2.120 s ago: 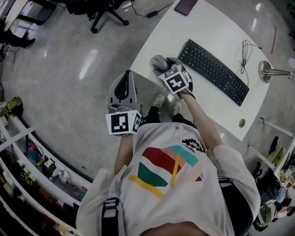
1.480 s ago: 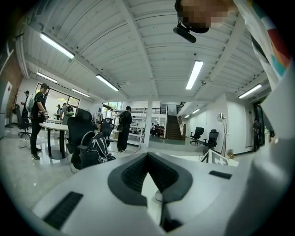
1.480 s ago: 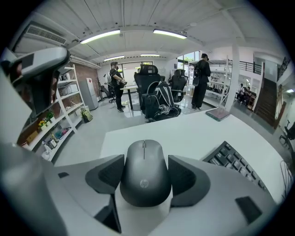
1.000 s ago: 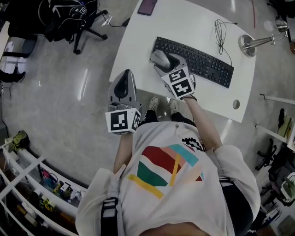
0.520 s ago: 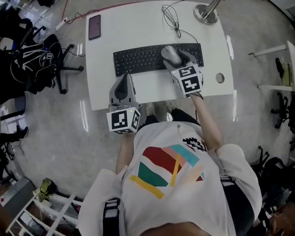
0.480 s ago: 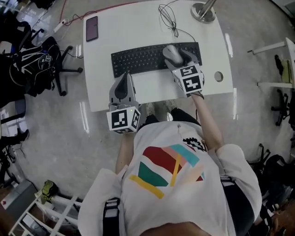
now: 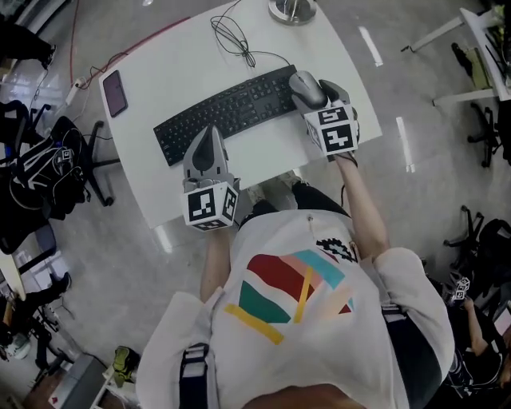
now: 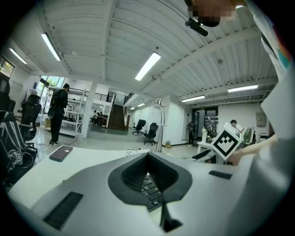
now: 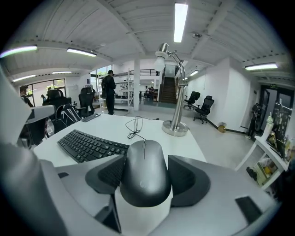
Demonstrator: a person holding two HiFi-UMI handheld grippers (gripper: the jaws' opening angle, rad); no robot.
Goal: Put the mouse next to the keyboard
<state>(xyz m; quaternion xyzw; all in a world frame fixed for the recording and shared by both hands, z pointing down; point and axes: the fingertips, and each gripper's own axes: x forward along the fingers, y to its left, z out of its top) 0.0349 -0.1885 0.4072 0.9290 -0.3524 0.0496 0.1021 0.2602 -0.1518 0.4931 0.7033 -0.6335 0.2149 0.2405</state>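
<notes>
A grey mouse (image 7: 303,83) (image 9: 144,167) sits between the jaws of my right gripper (image 7: 313,90) (image 9: 145,177), which is shut on its sides. It is over the white table (image 7: 263,156), just past the right end of the black keyboard (image 7: 227,112) (image 9: 87,144). Whether the mouse touches the table cannot be told. My left gripper (image 7: 207,137) (image 8: 148,184) is shut on nothing and hovers over the table's near edge, in front of the keyboard's left half. Keyboard keys (image 8: 151,192) show through the gap beneath its jaws.
A dark phone (image 7: 116,93) (image 8: 61,153) lies at the table's far left corner. A lamp with a round metal base (image 7: 292,9) (image 9: 175,127) stands at the far edge, with a thin black cable (image 7: 235,36) (image 9: 135,126) beside it. Office chairs and bags stand on the floor at the left.
The person has come round the table. My right gripper carried the mouse along the keyboard to its right end. My left gripper moved in over the table's near edge.
</notes>
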